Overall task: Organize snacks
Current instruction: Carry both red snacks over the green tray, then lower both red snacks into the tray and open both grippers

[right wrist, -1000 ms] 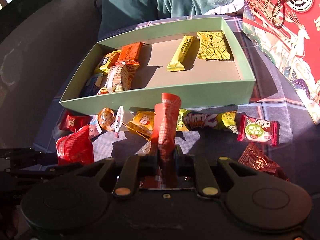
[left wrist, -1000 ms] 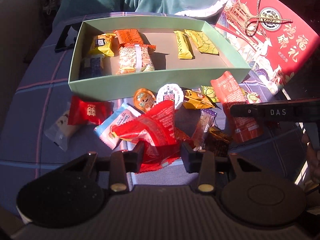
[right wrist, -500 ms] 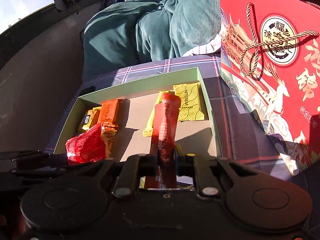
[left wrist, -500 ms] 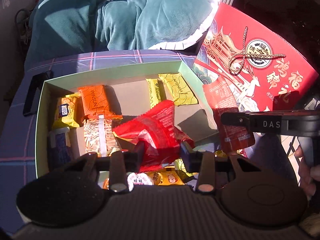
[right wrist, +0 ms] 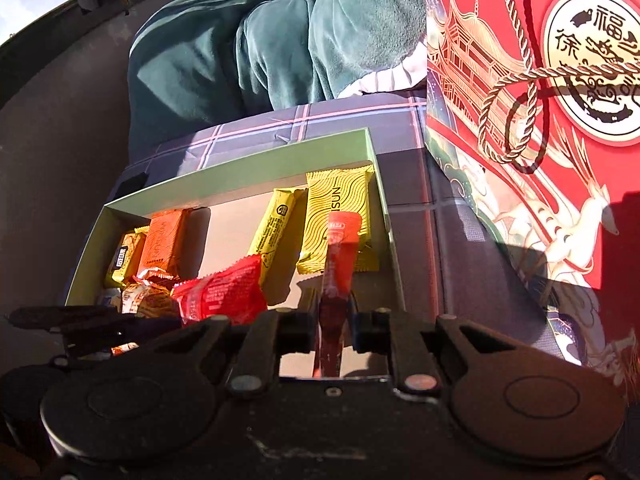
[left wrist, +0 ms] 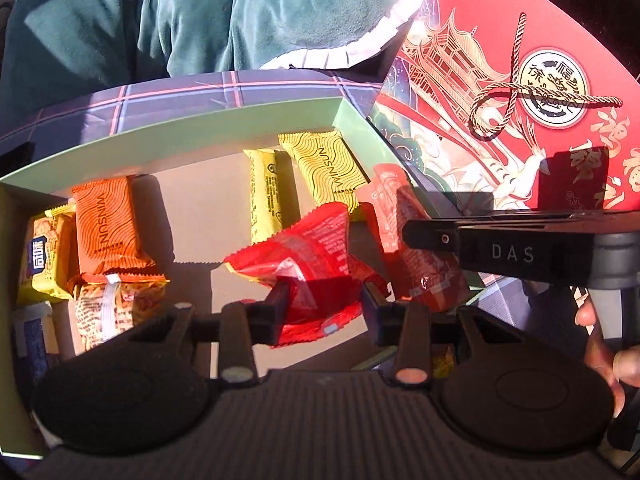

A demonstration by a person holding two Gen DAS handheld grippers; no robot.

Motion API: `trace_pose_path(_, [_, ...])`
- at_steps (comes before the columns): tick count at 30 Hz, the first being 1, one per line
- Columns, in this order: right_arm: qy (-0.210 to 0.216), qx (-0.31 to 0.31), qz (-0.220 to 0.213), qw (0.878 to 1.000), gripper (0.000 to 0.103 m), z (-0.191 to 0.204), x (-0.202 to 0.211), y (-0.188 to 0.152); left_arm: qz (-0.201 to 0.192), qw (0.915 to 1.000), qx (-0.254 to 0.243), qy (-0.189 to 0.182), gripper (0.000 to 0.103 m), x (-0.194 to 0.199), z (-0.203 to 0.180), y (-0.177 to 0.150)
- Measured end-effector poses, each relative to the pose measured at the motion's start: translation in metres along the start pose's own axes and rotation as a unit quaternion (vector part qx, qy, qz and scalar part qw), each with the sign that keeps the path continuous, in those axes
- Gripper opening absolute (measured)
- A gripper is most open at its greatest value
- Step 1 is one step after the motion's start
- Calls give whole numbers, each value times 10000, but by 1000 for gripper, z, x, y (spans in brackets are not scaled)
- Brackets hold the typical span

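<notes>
My left gripper (left wrist: 324, 304) is shut on a crinkled red snack packet (left wrist: 308, 256) and holds it above the middle of the green box (left wrist: 168, 128). My right gripper (right wrist: 334, 328) is shut on a long red stick packet (right wrist: 338, 264), held upright over the box's right end; it also shows in the left wrist view (left wrist: 416, 248). In the box lie an orange packet (left wrist: 106, 228), a yellow square packet (left wrist: 328, 168), a yellow bar (left wrist: 266, 196), and more packets at the left end.
A large red gift box (left wrist: 540, 112) with a gold cord leans at the right. A teal blanket (left wrist: 200, 12) lies behind the box. The box stands on a plaid cloth (right wrist: 420, 184). The right gripper's body (left wrist: 520, 248) crosses the left view.
Both grippers have moved forward from the loose snacks on the cloth to over the box, each still carrying its packet. The box fills more of both views.
</notes>
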State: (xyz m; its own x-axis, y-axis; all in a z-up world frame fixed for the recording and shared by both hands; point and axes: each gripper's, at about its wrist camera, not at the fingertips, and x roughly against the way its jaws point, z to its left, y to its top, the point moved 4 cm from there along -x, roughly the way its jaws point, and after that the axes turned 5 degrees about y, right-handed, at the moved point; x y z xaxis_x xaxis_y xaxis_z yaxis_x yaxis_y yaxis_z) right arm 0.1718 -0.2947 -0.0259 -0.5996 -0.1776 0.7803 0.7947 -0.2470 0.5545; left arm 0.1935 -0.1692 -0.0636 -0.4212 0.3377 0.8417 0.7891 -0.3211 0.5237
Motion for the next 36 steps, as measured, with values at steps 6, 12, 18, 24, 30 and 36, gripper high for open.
trace_pose_path(6, [161, -126, -83, 9998, 73, 2, 7, 4, -168, 9995, -7, 264, 96, 4, 2, -2])
trace_pose_path(12, [186, -244, -510, 9982, 103, 10, 42, 4, -330, 9977, 239, 541, 103, 29, 15, -4])
trace_pose_path(18, [170, -246, -506, 9983, 103, 16, 62, -11, -335, 9970, 441, 547, 103, 51, 23, -19])
trace_pose_path(24, [142, -183, -492, 9985, 103, 19, 84, -38, -328, 9974, 387, 504, 103, 71, 16, -42])
trace_pose_path(30, [50, -377, -381, 9986, 103, 8, 93, -71, -83, 9985, 349, 418, 103, 76, 8, -78])
trace_pose_path(36, [-209, -500, -154, 9984, 103, -11, 88, -106, 225, 9989, 0, 422, 103, 72, -1, -116])
